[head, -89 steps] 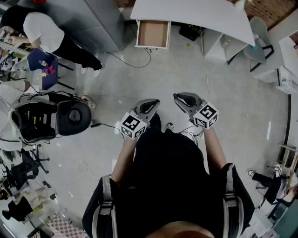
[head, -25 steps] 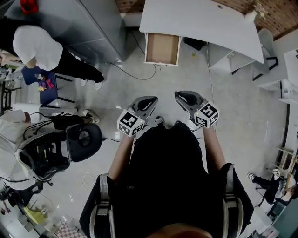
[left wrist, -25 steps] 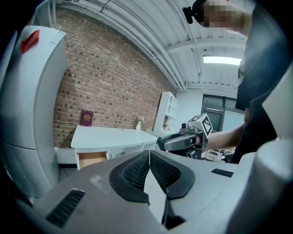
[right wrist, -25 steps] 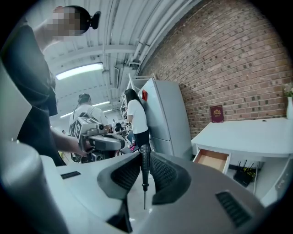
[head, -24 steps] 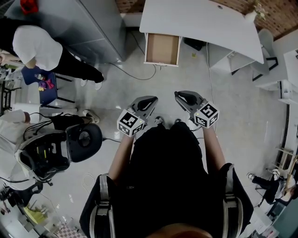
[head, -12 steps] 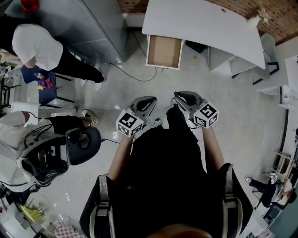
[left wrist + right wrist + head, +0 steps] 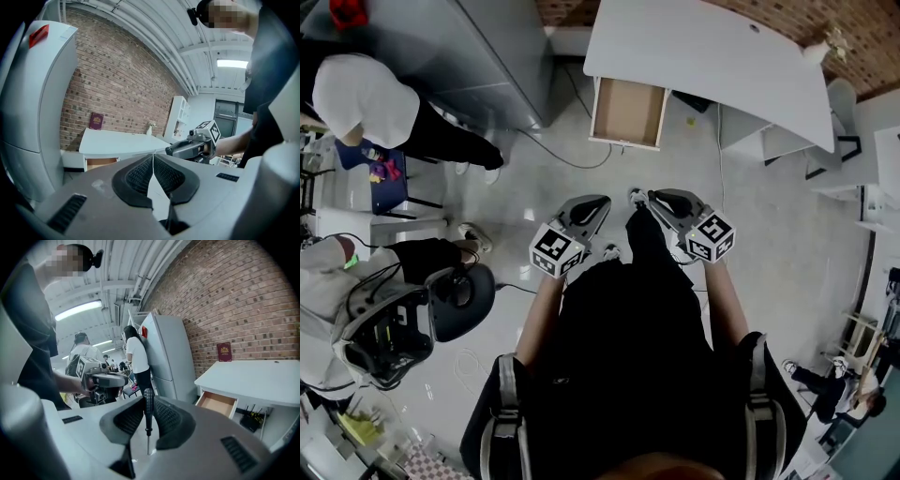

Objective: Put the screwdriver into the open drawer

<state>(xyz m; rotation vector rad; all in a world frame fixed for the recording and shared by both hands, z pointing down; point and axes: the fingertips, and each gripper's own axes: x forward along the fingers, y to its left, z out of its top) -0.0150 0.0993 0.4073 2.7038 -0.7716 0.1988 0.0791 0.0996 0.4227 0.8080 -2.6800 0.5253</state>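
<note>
Between the pads of our right claw [image 7: 148,400] the screwdriver [image 7: 148,416] is clamped, and our left claw [image 7: 153,161] is closed on nothing. We judge the pickup done, but the open drawer [image 7: 627,112] under the white surface [image 7: 703,47] is well ahead of us, so carrying and release remain.

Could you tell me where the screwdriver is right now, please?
In the right gripper view, the screwdriver stands handle-up, clamped by the right gripper, with the open drawer ahead to its right.

The open drawer [image 7: 627,112] under the desk [image 7: 703,47] lies ahead of the left gripper [image 7: 602,201] and right gripper [image 7: 652,196], screwdriver [image 7: 148,404] in its jaws.
</note>
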